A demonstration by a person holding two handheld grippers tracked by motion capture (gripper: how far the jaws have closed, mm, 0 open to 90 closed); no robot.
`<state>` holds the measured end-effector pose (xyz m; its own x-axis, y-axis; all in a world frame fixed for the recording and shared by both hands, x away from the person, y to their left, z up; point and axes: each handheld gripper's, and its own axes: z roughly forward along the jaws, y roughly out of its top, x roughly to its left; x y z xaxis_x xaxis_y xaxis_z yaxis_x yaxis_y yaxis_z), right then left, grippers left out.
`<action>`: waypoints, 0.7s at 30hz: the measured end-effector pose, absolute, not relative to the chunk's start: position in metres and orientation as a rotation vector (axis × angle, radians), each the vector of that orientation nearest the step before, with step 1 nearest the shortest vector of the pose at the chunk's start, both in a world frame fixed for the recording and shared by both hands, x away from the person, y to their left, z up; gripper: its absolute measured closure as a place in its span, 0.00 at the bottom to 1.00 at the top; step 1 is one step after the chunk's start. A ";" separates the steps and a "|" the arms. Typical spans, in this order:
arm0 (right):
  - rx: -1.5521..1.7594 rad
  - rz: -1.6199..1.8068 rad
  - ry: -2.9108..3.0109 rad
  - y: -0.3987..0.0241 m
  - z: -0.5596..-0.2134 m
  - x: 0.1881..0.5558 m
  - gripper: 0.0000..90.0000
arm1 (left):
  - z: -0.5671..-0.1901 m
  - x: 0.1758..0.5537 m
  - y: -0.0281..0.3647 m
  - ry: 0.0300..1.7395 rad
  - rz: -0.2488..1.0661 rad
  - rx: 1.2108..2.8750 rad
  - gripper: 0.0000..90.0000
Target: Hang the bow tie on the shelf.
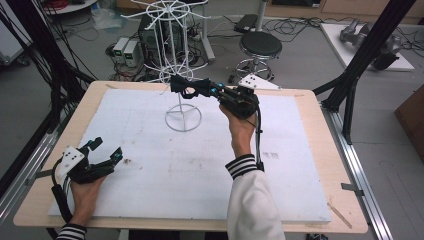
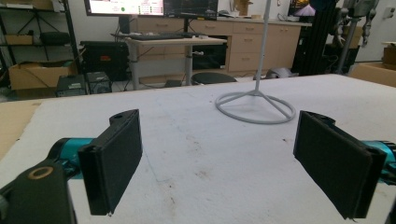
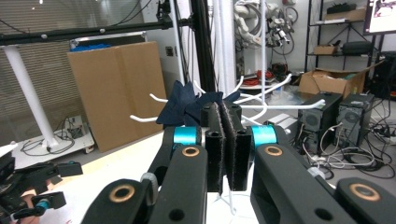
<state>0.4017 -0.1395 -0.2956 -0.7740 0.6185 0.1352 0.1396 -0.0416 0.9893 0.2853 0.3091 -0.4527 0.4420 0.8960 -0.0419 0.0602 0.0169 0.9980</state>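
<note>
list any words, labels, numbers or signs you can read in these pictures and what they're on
No text can be read in any view.
Monitor screens behind the table, left gripper view: coloured windows, print too small and blurred.
Small dark printed marks on the white foam board, high view: too small to tell.
Brown cardboard boxes, right gripper view: no print shows.
Black two-jaw grippers, left and right: no lettering shows.

Matt white foam-like board (image 1: 200,165) with scuffs and stains, on a pale smooth wooden tabletop (image 1: 320,150). Glossy white-coated metal wire rack (image 1: 182,117). Dark blue soft cloth piece (image 3: 187,107). Matt black plastic gripper pads (image 2: 116,158), slightly textured.
</note>
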 end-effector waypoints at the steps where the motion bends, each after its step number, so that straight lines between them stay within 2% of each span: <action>1: 0.807 1.874 1.888 -0.139 -0.296 0.402 0.98 | -0.453 0.285 0.309 0.915 0.817 1.410 0.18; 9: 0.819 1.819 1.900 -0.138 -0.299 0.406 0.95 | -0.453 0.285 0.309 0.914 0.817 1.411 0.18; 11: 0.836 1.771 1.897 -0.137 -0.299 0.405 0.86 | -0.453 0.285 0.309 0.915 0.818 1.411 0.18; 13: 0.835 1.756 1.896 -0.138 -0.299 0.405 0.84 | -0.453 0.285 0.309 0.917 0.820 1.409 0.18; 16: 0.849 1.707 1.889 -0.138 -0.299 0.404 0.71 | -0.452 0.286 0.308 0.928 0.825 1.421 0.18; 17: 0.841 1.668 1.884 -0.137 -0.299 0.403 0.55 | -0.452 0.286 0.308 0.927 0.825 1.421 0.18; 18: 0.841 1.668 1.884 -0.137 -0.299 0.403 0.55 | -0.452 0.286 0.308 0.928 0.825 1.416 0.18; 20: 0.870 1.617 1.847 -0.137 -0.298 0.401 0.33 | -0.453 0.286 0.308 0.930 0.825 1.412 0.18; 21: 0.870 1.617 1.847 -0.137 -0.298 0.401 0.33 | -0.453 0.286 0.308 0.930 0.824 1.411 0.18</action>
